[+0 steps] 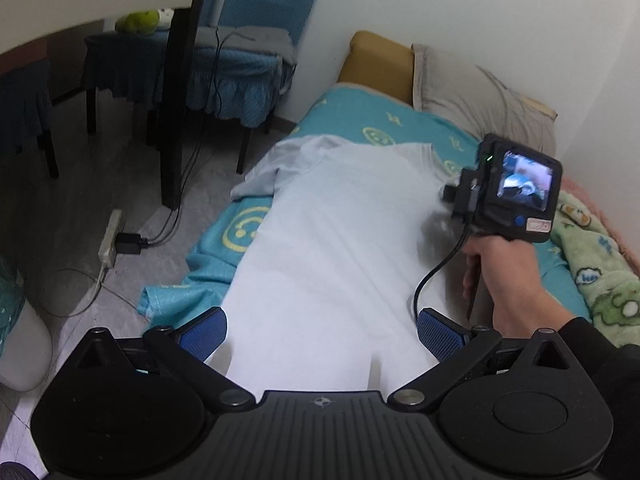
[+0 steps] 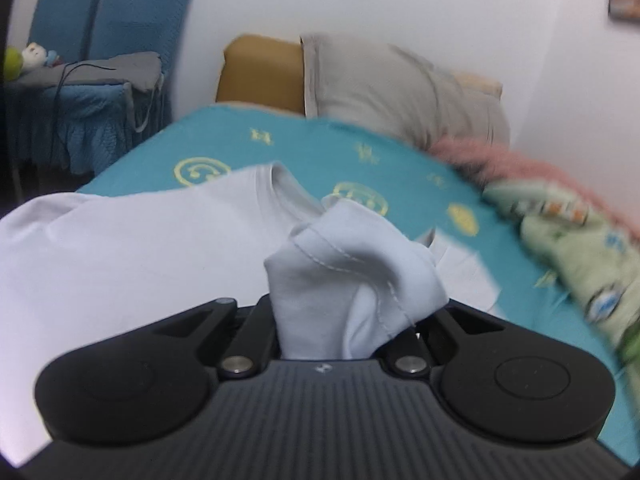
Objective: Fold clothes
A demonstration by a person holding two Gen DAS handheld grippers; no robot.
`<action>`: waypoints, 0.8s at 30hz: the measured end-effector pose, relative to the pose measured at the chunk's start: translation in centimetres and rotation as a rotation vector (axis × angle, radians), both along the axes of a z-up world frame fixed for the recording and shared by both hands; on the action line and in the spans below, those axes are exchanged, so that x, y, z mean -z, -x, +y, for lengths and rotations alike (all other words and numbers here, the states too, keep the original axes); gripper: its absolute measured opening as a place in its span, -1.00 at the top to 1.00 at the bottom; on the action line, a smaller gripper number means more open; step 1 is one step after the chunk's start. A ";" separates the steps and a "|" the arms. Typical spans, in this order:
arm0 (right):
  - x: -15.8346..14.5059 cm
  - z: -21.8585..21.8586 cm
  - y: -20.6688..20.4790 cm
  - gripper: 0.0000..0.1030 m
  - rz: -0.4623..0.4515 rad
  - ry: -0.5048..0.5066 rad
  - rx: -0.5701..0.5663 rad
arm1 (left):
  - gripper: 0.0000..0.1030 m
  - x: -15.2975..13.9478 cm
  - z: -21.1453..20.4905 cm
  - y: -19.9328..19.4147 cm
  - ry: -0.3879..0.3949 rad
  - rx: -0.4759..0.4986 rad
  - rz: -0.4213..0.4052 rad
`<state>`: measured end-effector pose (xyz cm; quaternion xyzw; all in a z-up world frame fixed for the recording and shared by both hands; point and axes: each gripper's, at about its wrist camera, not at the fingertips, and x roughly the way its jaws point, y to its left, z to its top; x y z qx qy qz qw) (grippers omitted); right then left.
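Observation:
A white T-shirt [image 1: 332, 232] lies lengthwise on the teal bed sheet [image 1: 360, 116], its left sleeve [image 1: 260, 176] spread toward the bed's edge. My left gripper [image 1: 322, 332] is open, its blue pads either side of the shirt's near hem. My right gripper [image 1: 508, 196], seen from behind in the left wrist view, is at the shirt's right shoulder. In the right wrist view my right gripper [image 2: 344, 320] is shut on the shirt's bunched right sleeve [image 2: 352, 268] and lifts it above the shirt's body [image 2: 140, 248]. The fingertips are hidden by cloth.
A grey pillow [image 1: 480, 96] and a mustard cushion [image 1: 376, 64] lie at the head of the bed. A green and pink blanket [image 1: 596, 256] lies along the wall side. A chair [image 1: 224, 76], a dark post [image 1: 180, 92] and a power strip [image 1: 110, 236] stand on the floor at left.

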<state>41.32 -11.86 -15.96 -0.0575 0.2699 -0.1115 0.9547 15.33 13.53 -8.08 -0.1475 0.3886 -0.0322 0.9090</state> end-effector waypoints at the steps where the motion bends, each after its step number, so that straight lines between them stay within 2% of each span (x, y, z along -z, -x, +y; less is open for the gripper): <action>1: -0.1 -0.7 -0.1 0.74 0.005 -0.052 -0.001 | -0.99 0.4 -0.1 -0.2 0.005 0.005 0.009; 2: -0.1 -1.4 -0.3 0.65 0.012 -0.104 -0.006 | -0.99 0.6 -0.3 -0.3 0.006 0.010 0.011; 4: -0.7 -2.2 0.1 0.04 0.049 -0.194 -0.043 | -0.99 0.8 -0.8 -0.4 -0.005 0.021 0.010; 5: -1.0 -2.5 0.3 -0.52 0.053 -0.233 -0.062 | -0.99 0.8 -1.0 -0.4 -0.013 0.024 0.006; 6: -1.6 -3.0 1.0 -0.73 0.040 -0.267 -0.081 | -0.99 0.8 -1.2 -0.4 -0.019 0.026 0.002; 11: -6.0 -4.2 6.1 -0.72 0.015 -0.398 -0.137 | -0.99 0.2 -2.0 0.0 -0.034 0.031 -0.024; 16: -11.3 -6.6 14.5 -0.72 -0.027 -0.430 -0.161 | -0.99 -0.8 -3.0 1.3 -0.032 0.049 -0.061; 20: -14.2 -9.1 23.2 -0.72 -0.030 -0.449 -0.172 | -0.97 -1.6 -5.4 3.2 -0.017 0.149 -0.089; 24: -14.8 -12.0 32.4 -0.72 -0.066 -0.533 -0.137 | -0.90 -0.9 -9.6 5.7 0.025 0.315 -0.045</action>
